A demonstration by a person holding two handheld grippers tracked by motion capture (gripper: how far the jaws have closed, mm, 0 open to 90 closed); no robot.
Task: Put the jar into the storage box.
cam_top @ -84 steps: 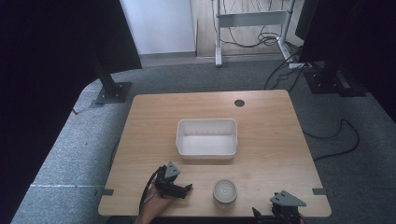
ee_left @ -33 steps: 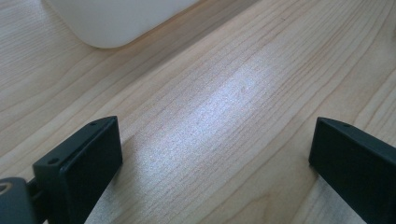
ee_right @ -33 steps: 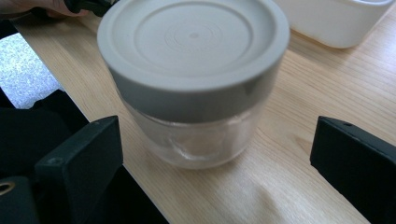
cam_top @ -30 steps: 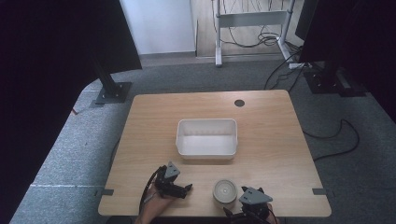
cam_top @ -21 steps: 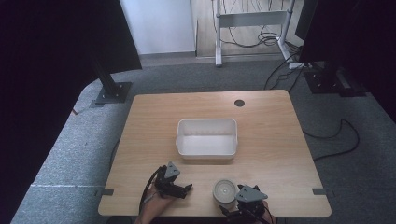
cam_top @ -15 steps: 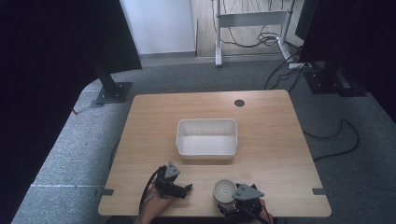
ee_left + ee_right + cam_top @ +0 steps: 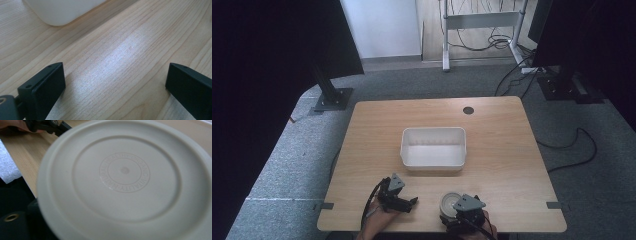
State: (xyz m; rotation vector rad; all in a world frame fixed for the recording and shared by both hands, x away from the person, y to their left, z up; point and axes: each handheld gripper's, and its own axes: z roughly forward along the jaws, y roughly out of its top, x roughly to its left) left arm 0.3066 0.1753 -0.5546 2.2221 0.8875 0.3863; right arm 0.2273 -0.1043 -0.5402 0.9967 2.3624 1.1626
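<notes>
A round cream tub with a lid stands near the table's front edge. In the right gripper view its lid is very close, with ring-shaped raised lettering at its centre. My right gripper is right up against the tub from the near side. One black jaw shows low at the lid's left edge, and the other is hidden. My left gripper rests on the table left of the tub. In its own view the left gripper is open wide over bare wood.
A white rectangular bin sits at the table's middle, with nothing in it; its rounded corner shows beyond the left jaws. A cable hole lies at the back. The table's front edge runs just behind both hands.
My right gripper has come in from the front right corner and moved left up to the tub. The left gripper has stayed where it was.
</notes>
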